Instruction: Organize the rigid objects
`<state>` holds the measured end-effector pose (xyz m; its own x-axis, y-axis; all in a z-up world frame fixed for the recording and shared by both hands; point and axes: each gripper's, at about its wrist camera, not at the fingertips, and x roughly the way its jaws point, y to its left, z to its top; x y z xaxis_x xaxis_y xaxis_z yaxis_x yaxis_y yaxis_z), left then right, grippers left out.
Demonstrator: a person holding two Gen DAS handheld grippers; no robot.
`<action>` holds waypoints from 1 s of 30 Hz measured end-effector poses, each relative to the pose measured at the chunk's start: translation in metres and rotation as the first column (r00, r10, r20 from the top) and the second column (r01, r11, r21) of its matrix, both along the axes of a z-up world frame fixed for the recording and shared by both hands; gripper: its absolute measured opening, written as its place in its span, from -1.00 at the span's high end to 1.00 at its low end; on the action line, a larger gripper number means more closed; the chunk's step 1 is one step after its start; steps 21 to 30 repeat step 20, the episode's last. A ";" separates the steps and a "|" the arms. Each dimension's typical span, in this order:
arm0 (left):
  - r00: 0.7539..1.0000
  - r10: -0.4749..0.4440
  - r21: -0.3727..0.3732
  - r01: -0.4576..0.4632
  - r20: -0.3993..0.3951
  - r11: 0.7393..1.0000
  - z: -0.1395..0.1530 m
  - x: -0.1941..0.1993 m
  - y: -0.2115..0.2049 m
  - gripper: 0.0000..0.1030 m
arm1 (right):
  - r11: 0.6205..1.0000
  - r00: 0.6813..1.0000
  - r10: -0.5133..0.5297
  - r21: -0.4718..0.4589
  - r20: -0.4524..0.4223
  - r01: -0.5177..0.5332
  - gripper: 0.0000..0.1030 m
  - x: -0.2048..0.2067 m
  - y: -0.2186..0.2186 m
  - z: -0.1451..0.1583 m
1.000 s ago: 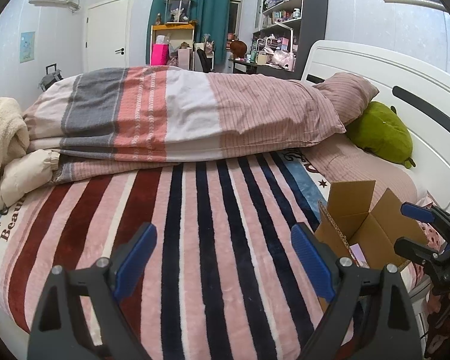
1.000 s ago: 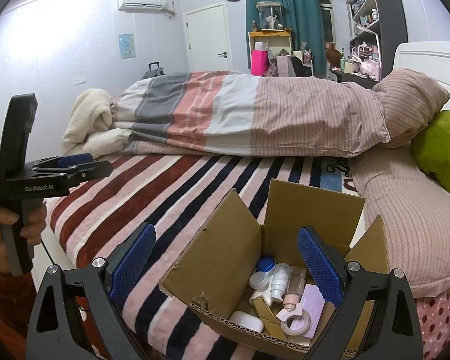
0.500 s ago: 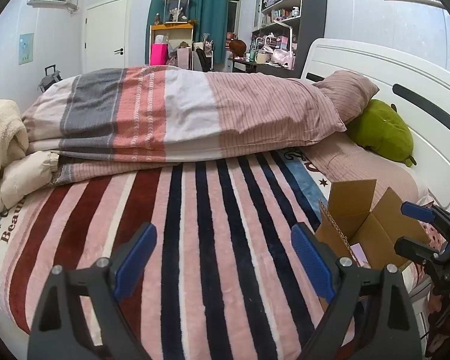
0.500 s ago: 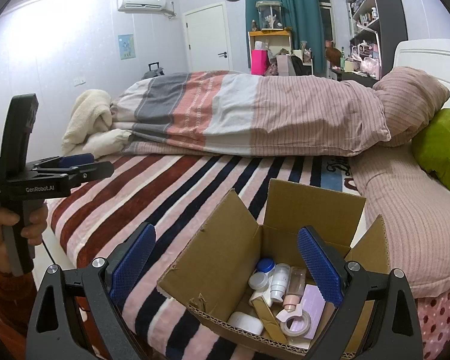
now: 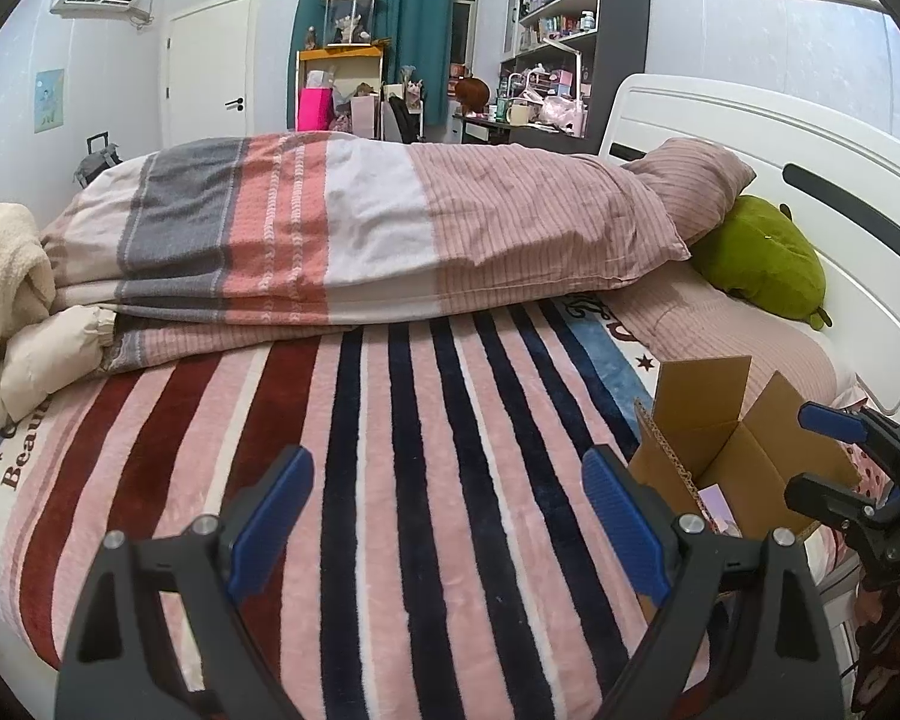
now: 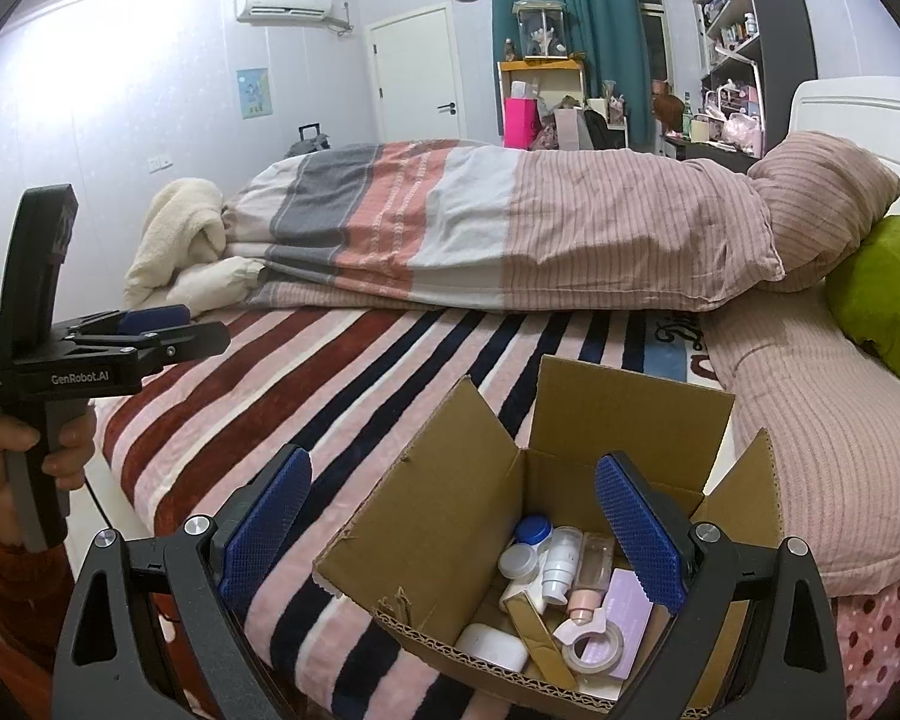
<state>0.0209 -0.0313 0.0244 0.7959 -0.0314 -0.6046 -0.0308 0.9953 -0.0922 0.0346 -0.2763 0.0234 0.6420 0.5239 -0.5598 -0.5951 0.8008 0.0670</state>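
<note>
An open cardboard box (image 6: 450, 516) sits on the striped blanket (image 5: 426, 432) near the bed's front edge; in the left wrist view the box (image 5: 699, 420) is at the right. Inside lie small bottles (image 6: 561, 564), a white jar (image 6: 517, 561), a tape dispenser (image 6: 594, 642), a white soap-like piece (image 6: 492, 648) and a lilac packet (image 6: 627, 609). My right gripper (image 6: 453, 528) hovers open above the box's near side, holding nothing. My left gripper (image 5: 447, 516) stands open over bare blanket, left of the box, and shows from the side as the left gripper (image 6: 150, 330) in a hand.
A folded striped duvet (image 5: 360, 240) lies across the bed's far half, with a pink pillow (image 6: 822, 198) and a green plush (image 5: 756, 258) at the white headboard (image 5: 810, 192). Cream bedding (image 5: 6, 300) is heaped at the left. Shelves and a desk stand behind.
</note>
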 end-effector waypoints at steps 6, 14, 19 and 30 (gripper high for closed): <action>1.000 -0.011 0.002 0.011 0.004 1.000 0.000 0.001 0.000 -0.74 | 1.000 1.000 0.000 0.000 0.001 0.000 -0.85 0.000 0.000 -0.001; 1.000 -0.018 0.006 0.018 0.005 1.000 0.002 0.002 -0.003 -0.74 | 1.000 1.000 -0.001 0.001 0.001 0.001 -0.85 0.000 0.000 0.000; 1.000 -0.022 0.005 0.022 0.007 1.000 0.003 0.002 -0.004 -0.74 | 1.000 1.000 0.000 0.001 0.001 0.000 -0.85 0.001 -0.001 0.000; 1.000 -0.024 0.006 0.024 0.006 1.000 0.004 0.003 -0.004 -0.74 | 1.000 1.000 0.000 0.001 0.001 0.000 -0.85 0.001 -0.001 0.000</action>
